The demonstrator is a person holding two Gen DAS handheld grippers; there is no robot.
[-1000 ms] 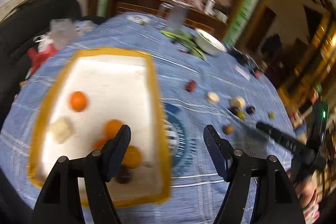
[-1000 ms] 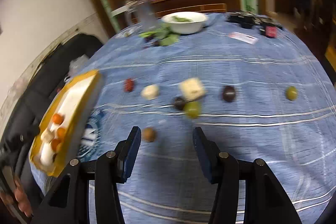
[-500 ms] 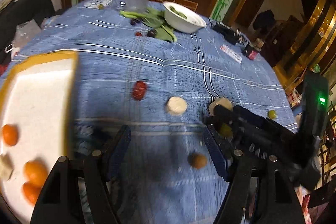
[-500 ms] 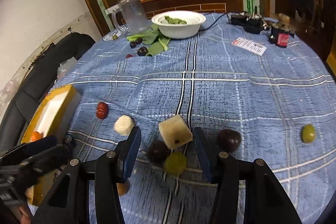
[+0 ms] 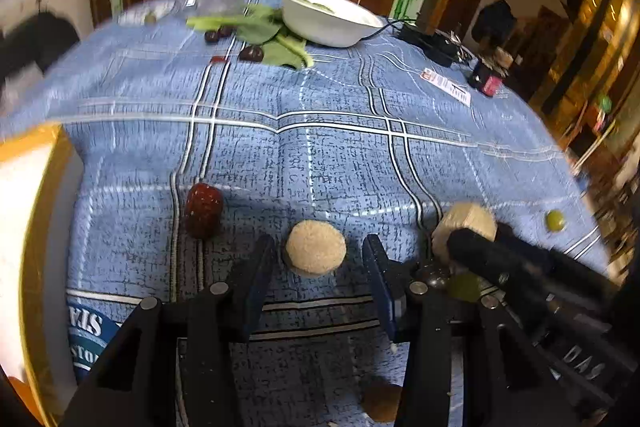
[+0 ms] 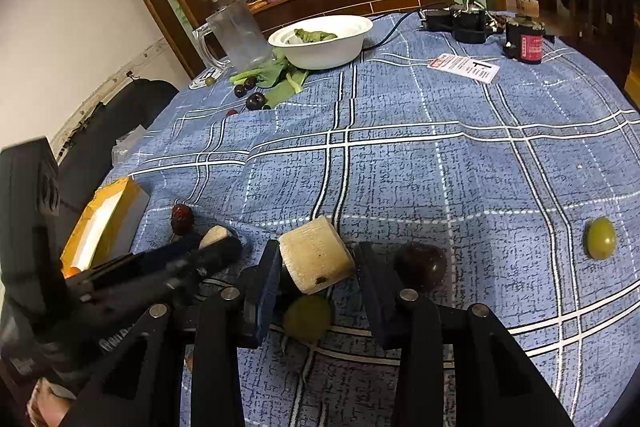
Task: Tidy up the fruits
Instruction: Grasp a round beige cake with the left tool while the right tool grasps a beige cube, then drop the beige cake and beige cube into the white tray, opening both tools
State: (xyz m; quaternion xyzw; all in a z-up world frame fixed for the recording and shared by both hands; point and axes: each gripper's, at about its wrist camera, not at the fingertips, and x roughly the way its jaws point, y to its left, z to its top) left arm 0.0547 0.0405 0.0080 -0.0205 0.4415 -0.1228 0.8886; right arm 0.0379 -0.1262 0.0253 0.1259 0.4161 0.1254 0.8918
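Fruit scattered on blue checked tablecloth (image 6: pixel 400 167). Left gripper (image 5: pixel 318 259) closing, round pale slice (image 5: pixel 316 247) between jaws, pads apart from it. Right gripper (image 6: pixel 316 267) closing around pale cut chunk (image 6: pixel 316 255), left pad at its side, right pad just clear. Green grape (image 6: pixel 307 317) and dark plum (image 6: pixel 420 263) just beside. Red date (image 5: pixel 203 209) near yellow-rimmed tray (image 5: pixel 36 227).
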